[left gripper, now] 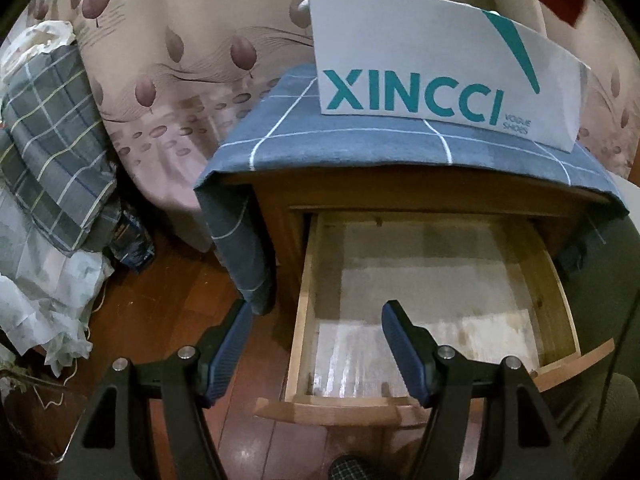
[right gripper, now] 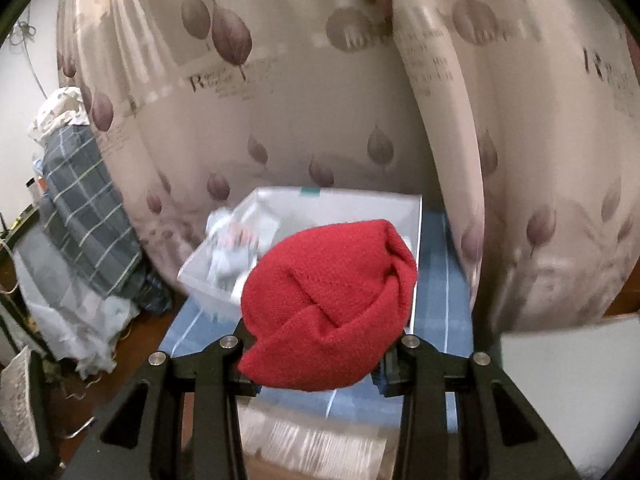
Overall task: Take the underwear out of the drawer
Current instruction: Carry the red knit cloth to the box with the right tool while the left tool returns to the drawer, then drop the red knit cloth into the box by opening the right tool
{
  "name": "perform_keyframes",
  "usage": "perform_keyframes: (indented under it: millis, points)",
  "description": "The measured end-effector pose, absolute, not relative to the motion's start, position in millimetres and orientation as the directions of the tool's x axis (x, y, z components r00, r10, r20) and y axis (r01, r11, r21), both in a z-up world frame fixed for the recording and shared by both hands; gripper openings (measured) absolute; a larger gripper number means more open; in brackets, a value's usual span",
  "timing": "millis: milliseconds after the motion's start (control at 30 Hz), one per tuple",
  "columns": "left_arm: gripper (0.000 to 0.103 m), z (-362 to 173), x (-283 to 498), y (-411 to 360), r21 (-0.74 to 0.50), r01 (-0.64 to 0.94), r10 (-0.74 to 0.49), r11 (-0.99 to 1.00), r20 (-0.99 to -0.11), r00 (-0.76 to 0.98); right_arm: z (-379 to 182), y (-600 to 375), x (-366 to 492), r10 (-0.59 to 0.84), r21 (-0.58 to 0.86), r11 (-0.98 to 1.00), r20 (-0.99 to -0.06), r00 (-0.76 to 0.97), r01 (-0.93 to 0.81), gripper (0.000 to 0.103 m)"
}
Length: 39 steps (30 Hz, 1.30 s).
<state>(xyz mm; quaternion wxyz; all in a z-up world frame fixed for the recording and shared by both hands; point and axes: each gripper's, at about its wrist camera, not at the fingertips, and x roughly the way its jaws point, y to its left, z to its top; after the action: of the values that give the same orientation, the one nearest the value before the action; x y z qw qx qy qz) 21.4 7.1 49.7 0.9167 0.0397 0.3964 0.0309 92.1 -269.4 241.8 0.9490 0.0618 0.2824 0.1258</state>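
Underwear [right gripper: 332,304] is being held clamped in the right gripper [right gripper: 316,364] above the box [right gripper: 416,216]; release is being called for, while the left gripper [left gripper: 316,344] is being kept half-open, empty, over the drawer [left gripper: 304,300].

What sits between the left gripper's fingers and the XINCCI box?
Left wrist view: the open drawer, bare but for its pale liner, then the blue checked cloth under the XINCCI box. Left gripper holds nothing.

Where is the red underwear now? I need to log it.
In the right wrist view, the red underwear is clamped in the right tool, above the white shoebox.
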Motion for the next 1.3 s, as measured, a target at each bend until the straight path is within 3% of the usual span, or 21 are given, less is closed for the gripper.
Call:
perform_keyframes:
  millis: [400,633,967,1300]
  points:
    - [0.069,45,26,12,0.114,-0.053,0.12,0.992,-0.733,0.669,221,-243,223,0.074,0.072,0.997,-0.547,0.834,-0.042,0.037]
    - [0.069,40,31,12,0.115,-0.053,0.122,0.992,-0.752,0.648,190,-235,258,0.056,0.051,0.998,-0.603,0.796,-0.031,0.046]
    - [0.069,40,29,12,0.101,-0.058,0.114,0.993,-0.752,0.649,171,-227,227,0.039,-0.002,0.999,-0.621,0.783,-0.051,0.079]
    - [0.069,42,28,13,0.073,-0.078,0.106,0.994,-0.756,0.646,198,-246,159,0.11,0.071,0.994,-0.574,0.812,-0.084,0.094]
